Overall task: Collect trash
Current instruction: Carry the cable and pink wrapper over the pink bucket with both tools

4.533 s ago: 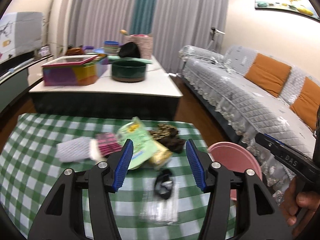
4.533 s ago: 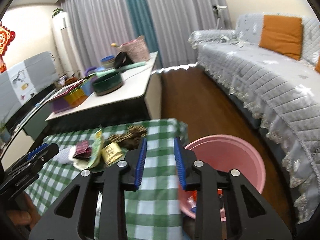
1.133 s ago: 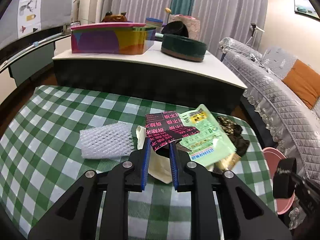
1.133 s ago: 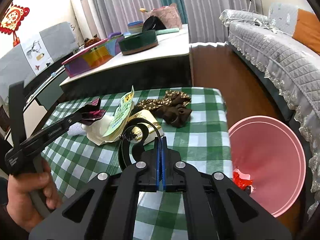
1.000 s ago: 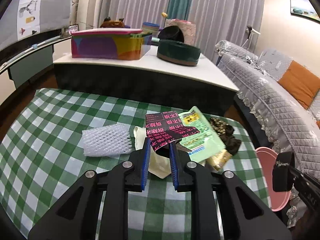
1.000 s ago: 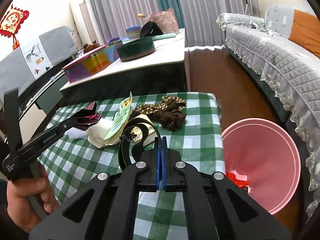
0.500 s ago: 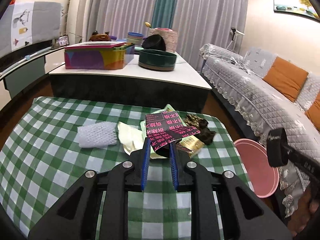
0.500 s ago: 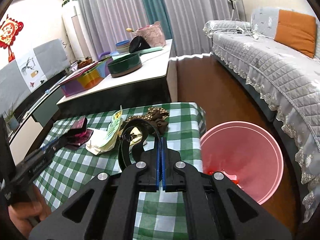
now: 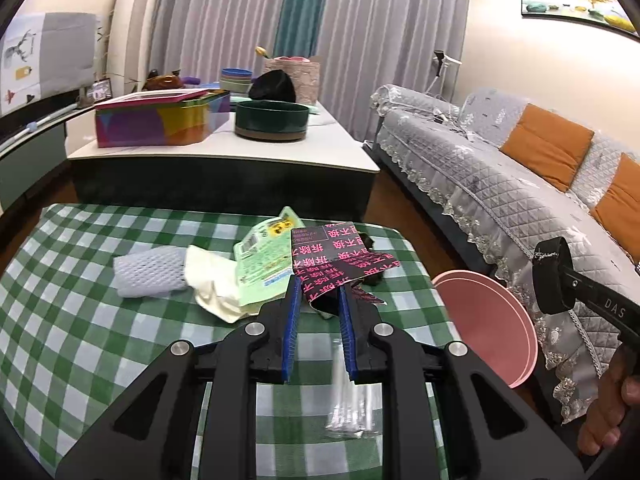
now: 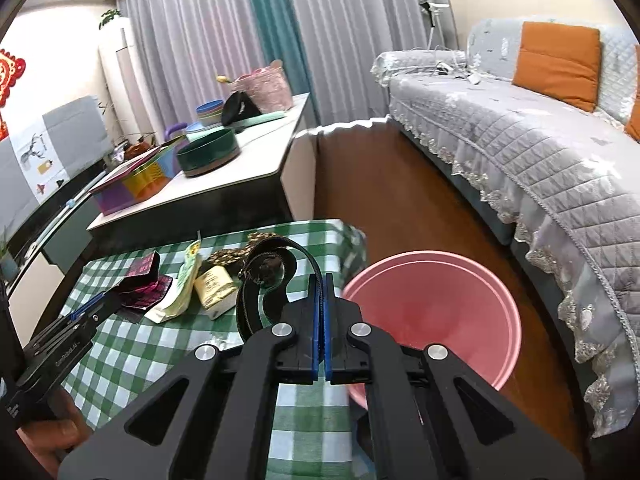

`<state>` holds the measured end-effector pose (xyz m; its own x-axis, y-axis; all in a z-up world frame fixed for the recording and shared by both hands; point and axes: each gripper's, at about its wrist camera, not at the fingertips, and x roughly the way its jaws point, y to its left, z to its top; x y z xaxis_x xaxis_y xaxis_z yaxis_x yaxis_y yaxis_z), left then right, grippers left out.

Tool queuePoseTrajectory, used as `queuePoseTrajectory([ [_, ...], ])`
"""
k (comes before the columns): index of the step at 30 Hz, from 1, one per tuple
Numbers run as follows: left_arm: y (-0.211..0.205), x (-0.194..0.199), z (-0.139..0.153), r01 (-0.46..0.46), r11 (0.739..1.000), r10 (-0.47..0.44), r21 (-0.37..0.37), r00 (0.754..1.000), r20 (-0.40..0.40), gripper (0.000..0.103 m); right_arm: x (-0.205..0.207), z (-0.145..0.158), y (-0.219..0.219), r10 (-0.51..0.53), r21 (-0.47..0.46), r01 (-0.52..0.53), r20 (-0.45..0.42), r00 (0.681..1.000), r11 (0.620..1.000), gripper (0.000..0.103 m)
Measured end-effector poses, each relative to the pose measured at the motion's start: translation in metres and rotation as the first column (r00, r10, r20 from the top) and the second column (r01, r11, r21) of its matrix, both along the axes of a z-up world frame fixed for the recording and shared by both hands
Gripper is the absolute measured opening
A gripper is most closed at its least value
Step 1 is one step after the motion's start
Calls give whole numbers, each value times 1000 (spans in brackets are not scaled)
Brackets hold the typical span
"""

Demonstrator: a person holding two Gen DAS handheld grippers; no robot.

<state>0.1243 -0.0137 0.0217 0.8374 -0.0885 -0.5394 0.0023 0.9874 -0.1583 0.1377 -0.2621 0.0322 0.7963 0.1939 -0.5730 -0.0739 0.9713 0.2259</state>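
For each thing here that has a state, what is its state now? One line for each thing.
left gripper: shut on the black-and-pink wrapper, lifted off the table.
right gripper: shut on the black strap, held up.
pink bin: on the floor beside the table, open.
green packet: lying on the checked tablecloth.
white foam net: lying on the cloth.

My left claw (image 9: 318, 294) and right claw (image 10: 320, 284) match: matte black angular arms with cut-out windows, round silver screws at the joints behind the fingertips, ribbed blue pads (image 9: 291, 328) lining the inner faces, white lettering along one side.
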Motion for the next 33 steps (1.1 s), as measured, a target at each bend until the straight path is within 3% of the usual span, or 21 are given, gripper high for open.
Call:
queuePoseTrajectory([
  [19, -59, 14, -10, 118, 993, -118, -18, 993, -1, 19, -2, 5, -56, -119, -36, 120, 28, 993, 992, 2],
  [33, -113, 22, -12, 237, 971, -236, -12, 971, 30, 19, 1, -5, -82, -171, -58, 171, 12, 985, 984, 2],
])
